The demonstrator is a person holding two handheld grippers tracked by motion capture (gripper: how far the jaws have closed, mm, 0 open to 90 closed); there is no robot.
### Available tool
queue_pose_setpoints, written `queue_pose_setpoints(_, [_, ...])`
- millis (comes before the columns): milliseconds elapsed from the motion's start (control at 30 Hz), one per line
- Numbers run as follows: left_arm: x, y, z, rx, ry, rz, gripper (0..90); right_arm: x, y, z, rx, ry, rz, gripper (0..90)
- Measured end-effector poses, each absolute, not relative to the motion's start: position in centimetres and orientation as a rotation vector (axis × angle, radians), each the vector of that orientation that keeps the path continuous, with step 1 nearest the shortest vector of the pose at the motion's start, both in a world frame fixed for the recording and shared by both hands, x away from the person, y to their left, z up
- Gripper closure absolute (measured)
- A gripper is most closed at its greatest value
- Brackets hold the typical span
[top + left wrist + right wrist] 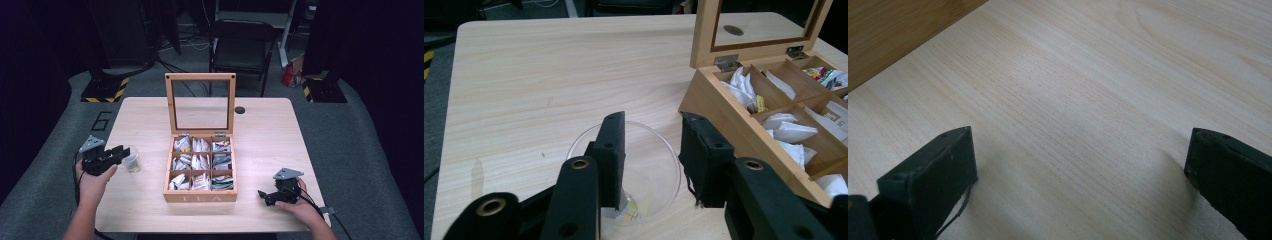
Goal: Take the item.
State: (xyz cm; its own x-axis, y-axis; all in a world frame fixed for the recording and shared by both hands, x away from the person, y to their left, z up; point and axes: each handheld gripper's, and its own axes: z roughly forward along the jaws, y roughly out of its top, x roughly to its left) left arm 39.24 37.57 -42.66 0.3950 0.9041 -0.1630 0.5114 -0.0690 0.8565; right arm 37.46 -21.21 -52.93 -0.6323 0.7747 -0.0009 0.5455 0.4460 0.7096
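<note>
Looking at a clear cup that sits on the table, just left of the wooden tea box.

We see a small tea bag lying at the bottom of the cup. Our left gripper is at the cup, with its jaws part way open: one jaw reaches down inside the cup and the other is by the rim, on the box side. We cannot tell if they touch the glass. Our right gripper is well apart, on the other side of the box, opened wide over bare wood and holding nothing. The box lid stands up open. The front of the box reads "TEA".
</note>
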Motion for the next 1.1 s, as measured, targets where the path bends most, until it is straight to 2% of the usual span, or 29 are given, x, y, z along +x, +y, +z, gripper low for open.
queue_pose_setpoints(167, [39.2, 37.4, -42.2, 1.733, 1.243, 0.521, 54.9, 37.5, -21.2, -52.9, 1.128, 2.374, 0.988, 0.0])
queue_pose_setpoints(433, [38.9, 36.6, -41.5, 1.741, 1.247, 0.551, 52.4, 37.5, -21.2, -52.9, 1.129, 2.372, 0.986, 0.0])
queue_pose_setpoints(533, [38.6, 35.8, -41.4, 1.747, 1.220, 0.535, 48.1, 37.5, -21.2, -52.9, 1.128, 2.374, 0.987, 0.0])
queue_pose_setpoints(1100, [36.9, 33.8, -41.9, 1.818, 1.143, 0.484, 46.4, 37.4, -21.2, -53.0, 1.138, 2.374, 0.991, 0.0])
